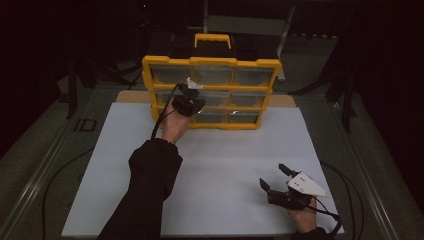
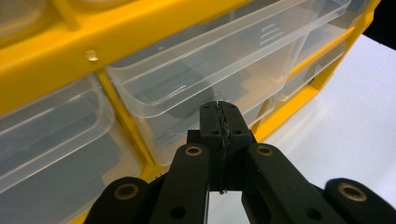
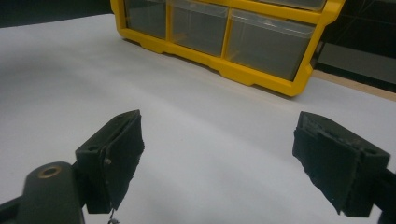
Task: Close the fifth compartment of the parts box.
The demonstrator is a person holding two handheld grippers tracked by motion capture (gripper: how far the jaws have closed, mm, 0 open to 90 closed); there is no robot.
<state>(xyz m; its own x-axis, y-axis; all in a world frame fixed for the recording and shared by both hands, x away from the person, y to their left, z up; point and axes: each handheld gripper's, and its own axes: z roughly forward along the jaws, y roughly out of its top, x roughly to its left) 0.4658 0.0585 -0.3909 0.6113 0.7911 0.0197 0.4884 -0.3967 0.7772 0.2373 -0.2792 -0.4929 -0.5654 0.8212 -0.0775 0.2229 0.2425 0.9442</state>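
High view: my left claw (image 1: 189, 104) is up against the middle row of the yellow drawer cabinet (image 1: 212, 93), while my right claw (image 1: 278, 181) rests near me on the white board (image 1: 225, 150), well apart.

Left gripper view: jaws pressed together, gripping nothing, tips at the front of a clear drawer (image 2: 224, 60) that stands pulled out. I judge I'm pushing it shut; next comes a straight, steady push.

Right gripper view: jaws wide and empty, cabinet ahead.

Yellow drawer cabinet (image 1: 212, 92) blocking far side
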